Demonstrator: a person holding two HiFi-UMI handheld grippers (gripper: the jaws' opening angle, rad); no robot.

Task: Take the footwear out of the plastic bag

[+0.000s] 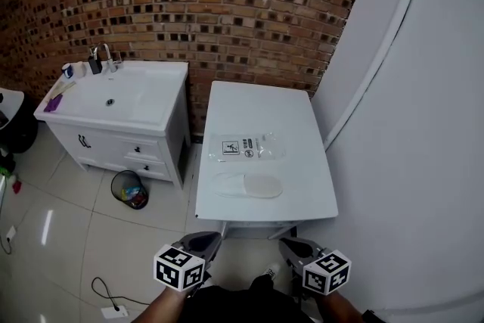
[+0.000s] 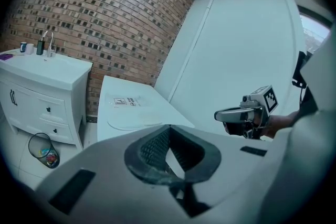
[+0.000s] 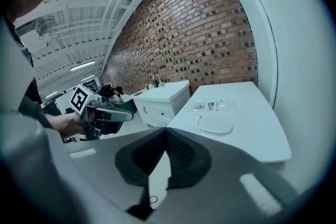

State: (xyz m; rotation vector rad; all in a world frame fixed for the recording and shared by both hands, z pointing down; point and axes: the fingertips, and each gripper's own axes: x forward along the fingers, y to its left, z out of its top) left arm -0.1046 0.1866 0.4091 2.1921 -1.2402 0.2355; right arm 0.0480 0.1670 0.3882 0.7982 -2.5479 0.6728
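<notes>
A clear plastic bag [image 1: 246,147] with printed labels lies flat in the middle of the white table [image 1: 302,200]. A white slipper [image 1: 248,185] rests just in front of it, near the table's front edge. I cannot tell whether anything is inside the bag. My left gripper [image 1: 214,238] and right gripper [image 1: 291,244] hang below the table's front edge, both shut and empty. In the left gripper view the jaws [image 2: 167,153] meet, with the bag [image 2: 127,102], the slipper [image 2: 131,122] and the right gripper [image 2: 233,114] beyond. In the right gripper view the shut jaws [image 3: 167,157] point toward the slipper [image 3: 215,124] and the bag [image 3: 212,106].
A white vanity with a sink [image 1: 113,98] stands left of the table against the brick wall. A small bin [image 1: 130,189] with rubbish sits on the tiled floor beside it. A cable [image 1: 106,291] lies on the floor. A white wall [image 1: 423,125] closes the right side.
</notes>
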